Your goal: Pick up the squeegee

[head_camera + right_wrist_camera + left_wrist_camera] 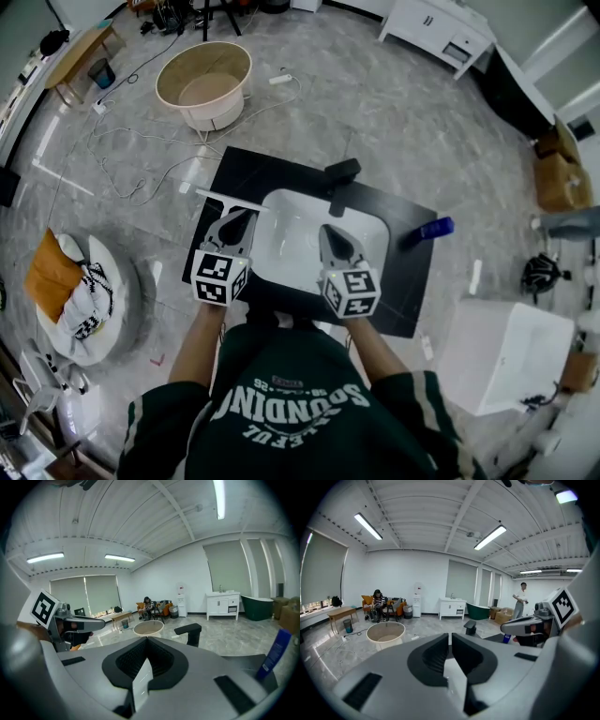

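The squeegee [225, 199] is a thin white bar lying across the left edge of the black counter [412, 272], beside the white sink basin [291, 246]. My left gripper [246, 217] is shut and empty, its tips just short of the squeegee and slightly to its right. Over the basin, my right gripper [328, 232] has its jaws together with nothing between them. In the left gripper view the closed jaws [450, 637] hide the squeegee. The right gripper view shows its own jaws [146, 640] meeting at the tip.
A black faucet [339, 173] stands at the basin's far edge and a blue bottle [427, 230] lies on the counter at right. A round beige tub [204, 82] and loose cables lie on the floor beyond. A white box [506, 352] stands at right.
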Demonstrator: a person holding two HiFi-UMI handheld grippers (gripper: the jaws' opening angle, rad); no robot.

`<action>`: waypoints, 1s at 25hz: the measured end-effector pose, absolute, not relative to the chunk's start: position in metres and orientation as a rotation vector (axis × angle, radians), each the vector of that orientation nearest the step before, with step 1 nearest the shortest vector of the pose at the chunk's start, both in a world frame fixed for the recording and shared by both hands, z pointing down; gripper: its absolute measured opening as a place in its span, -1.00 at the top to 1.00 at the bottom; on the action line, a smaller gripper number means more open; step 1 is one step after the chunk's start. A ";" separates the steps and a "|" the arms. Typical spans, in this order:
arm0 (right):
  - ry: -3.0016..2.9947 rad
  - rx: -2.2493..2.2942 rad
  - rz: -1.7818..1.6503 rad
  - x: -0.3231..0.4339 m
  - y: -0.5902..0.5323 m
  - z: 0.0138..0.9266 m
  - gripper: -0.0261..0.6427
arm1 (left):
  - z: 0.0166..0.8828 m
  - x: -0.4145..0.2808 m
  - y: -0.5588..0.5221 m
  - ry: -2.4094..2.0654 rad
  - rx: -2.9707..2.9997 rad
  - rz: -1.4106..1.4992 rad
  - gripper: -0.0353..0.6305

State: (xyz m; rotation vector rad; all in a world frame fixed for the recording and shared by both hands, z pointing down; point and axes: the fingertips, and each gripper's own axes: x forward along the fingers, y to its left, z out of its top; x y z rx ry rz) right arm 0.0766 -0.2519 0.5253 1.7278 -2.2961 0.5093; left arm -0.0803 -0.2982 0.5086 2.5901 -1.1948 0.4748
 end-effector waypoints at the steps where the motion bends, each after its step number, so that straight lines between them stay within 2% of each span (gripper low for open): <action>1: -2.295 1.723 0.514 0.075 -0.252 0.527 0.92 | 0.511 -0.084 -0.298 -1.208 2.581 0.475 0.88; 3: -2.291 1.711 0.526 0.070 -0.252 0.530 0.92 | 0.514 -0.093 -0.298 -1.228 2.561 0.472 0.84; 7: -2.291 1.684 0.546 0.058 -0.253 0.536 0.92 | 0.526 -0.103 -0.294 -1.199 2.523 0.480 0.50; 13: -2.299 1.636 0.559 0.042 -0.255 0.545 0.92 | 0.548 -0.124 -0.288 -1.205 2.440 0.508 0.19; 25: -2.276 1.601 0.585 0.032 -0.259 0.560 0.92 | 0.604 -0.162 -0.285 -1.220 2.288 0.660 0.18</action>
